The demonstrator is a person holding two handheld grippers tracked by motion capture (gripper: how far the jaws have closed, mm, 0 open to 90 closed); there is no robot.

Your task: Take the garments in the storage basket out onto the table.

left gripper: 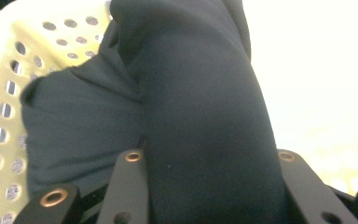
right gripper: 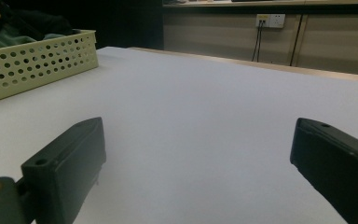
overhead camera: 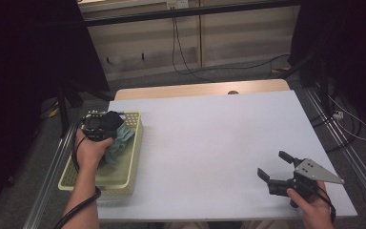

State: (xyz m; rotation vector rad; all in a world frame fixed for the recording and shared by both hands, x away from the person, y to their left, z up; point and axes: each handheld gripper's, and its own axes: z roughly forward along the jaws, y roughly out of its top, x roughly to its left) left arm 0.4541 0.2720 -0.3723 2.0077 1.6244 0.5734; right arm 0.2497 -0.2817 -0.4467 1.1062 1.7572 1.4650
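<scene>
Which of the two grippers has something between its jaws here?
The left gripper, over the yellow basket, is clamped on a dark teal cloth. The right gripper sits with jaws wide apart and bare above the white table.

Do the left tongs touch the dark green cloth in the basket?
Touching. In the left gripper view the cloth is pinched between both jaws of the left tongs.

We seem to stand in a lab: white table point(overhead camera: 219, 143), black curtains point(overhead camera: 28, 57), floor cables point(overhead camera: 348, 119), wall socket point(right gripper: 270, 20).
</scene>
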